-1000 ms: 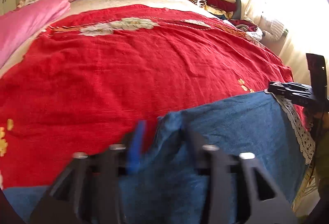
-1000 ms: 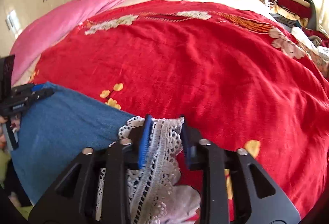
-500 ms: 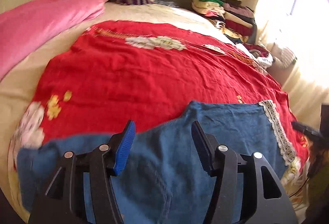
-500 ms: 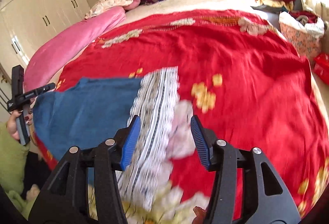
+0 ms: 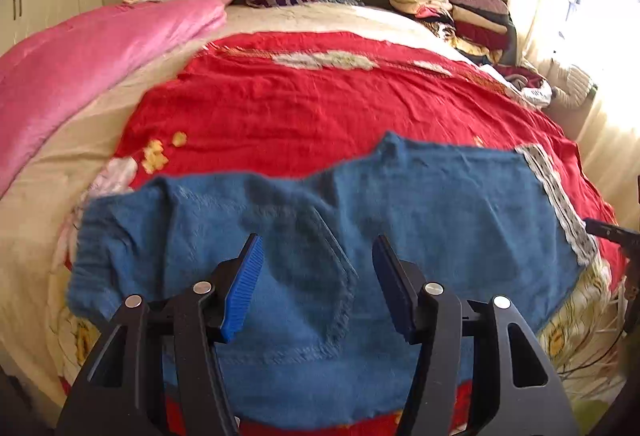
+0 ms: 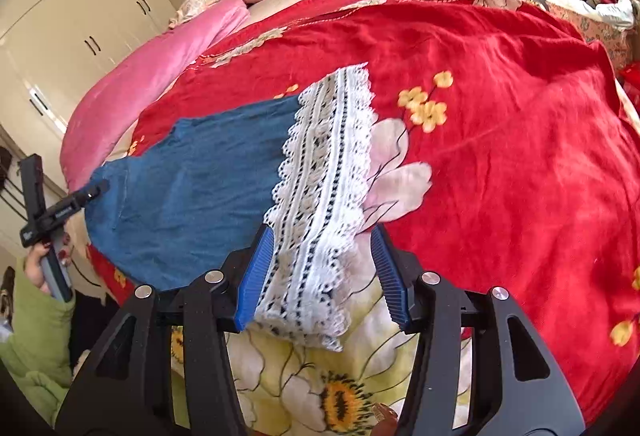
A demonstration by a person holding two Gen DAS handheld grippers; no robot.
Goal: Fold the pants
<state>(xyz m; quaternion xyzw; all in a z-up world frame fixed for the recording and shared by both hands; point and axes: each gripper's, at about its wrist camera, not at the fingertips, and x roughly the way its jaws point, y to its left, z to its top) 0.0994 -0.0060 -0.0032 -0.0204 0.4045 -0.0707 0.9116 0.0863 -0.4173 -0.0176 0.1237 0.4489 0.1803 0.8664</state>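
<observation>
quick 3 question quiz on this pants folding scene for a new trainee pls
1. True or false: the left gripper is clamped on the blue pants.
2. Which trim runs along the pants end nearest the right gripper? A) white lace trim B) a red ribbon C) a metal zipper
3. Fill in: the pants lie on a ____ bedspread printed with flowers.

Key:
1. False; its jaws stand open above the pants.
2. A
3. red
</observation>
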